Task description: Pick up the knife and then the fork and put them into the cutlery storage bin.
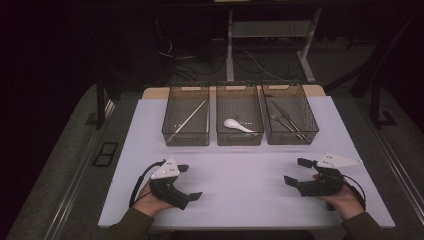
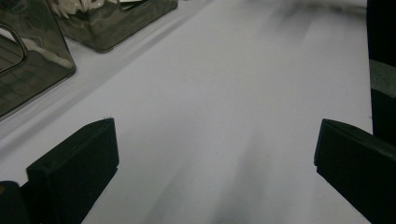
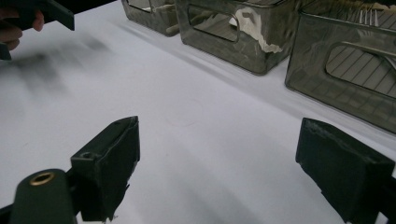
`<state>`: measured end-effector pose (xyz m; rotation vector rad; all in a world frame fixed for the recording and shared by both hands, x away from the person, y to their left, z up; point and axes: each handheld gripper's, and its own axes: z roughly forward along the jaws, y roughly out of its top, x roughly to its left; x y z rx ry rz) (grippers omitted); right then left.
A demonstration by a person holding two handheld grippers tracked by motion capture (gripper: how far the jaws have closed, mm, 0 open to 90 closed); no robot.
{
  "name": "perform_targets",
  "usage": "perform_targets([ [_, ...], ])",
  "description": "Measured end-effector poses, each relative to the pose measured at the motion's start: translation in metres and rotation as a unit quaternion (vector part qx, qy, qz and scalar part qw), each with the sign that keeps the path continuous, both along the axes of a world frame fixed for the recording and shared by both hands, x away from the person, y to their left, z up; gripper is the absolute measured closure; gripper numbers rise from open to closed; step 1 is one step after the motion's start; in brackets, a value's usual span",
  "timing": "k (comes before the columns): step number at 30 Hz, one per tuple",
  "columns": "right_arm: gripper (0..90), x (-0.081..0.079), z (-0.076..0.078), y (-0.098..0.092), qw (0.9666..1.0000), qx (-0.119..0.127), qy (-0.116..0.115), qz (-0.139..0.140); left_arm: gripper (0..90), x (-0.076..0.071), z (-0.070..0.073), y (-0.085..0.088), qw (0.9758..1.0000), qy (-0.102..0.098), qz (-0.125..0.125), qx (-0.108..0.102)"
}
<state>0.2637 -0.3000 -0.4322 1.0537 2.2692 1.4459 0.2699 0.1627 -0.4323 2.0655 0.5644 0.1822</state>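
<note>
Right gripper (image 1: 294,171): fingers (image 3: 112,163) spread wide, nothing between them, only bare white tabletop (image 1: 240,185) beneath. Left gripper (image 1: 186,181): fingers (image 2: 77,165) likewise released and apart, empty, over the same bare surface. Both grippers sit low at the near edge of the tabletop, well apart from each other and facing inward, each held in a hand entering from below.

Beyond them, at the far edge, three smoked translucent bins stand side by side, nearly touching. The left bin (image 1: 185,131) holds what appears to be a pair of pale chopsticks (image 1: 189,120) lying diagonally. The middle bin (image 1: 239,135) holds a white spoon (image 1: 235,124). The right bin (image 1: 299,134) holds dark metal cutlery (image 1: 285,120); the exact pieces cannot be told. All utensils lie inside bins; none is on the open surface.

Assessment: no item is in hand, and the work appears either at its start or between picks. The next move would call for one gripper to travel forward over a bin wall, descend with fingers open, and align across a slim handle lying flat on the bin floor, a low-clearance grasp.
</note>
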Motion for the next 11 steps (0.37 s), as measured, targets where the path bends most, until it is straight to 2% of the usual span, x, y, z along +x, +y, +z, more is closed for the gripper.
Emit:
perform_targets([
  [2,13.8,-0.002,-0.002,-0.0022,1.0,0.008,0.002,-0.001,0.0,0.0002,0.0003,0.0006,1.0,-0.001,-0.001,0.0],
  [4,13.8,-0.0031,-0.0035,-0.0034,1.0,-0.005,-0.002,0.0,0.0,0.0005,0.0002,0.0008,1.0,-0.001,-0.001,0.001],
  [6,13.7,-0.0043,-0.0044,-0.0043,1.0,-0.001,0.003,-0.002,0.0,0.0003,0.0001,0.0005,1.0,-0.001,-0.001,0.001],
  [11,13.7,-0.0042,-0.0047,-0.0055,1.0,-0.005,0.001,-0.007,0.0,0.0002,-0.0001,0.0002,1.0,-0.001,0.001,0.002],
])
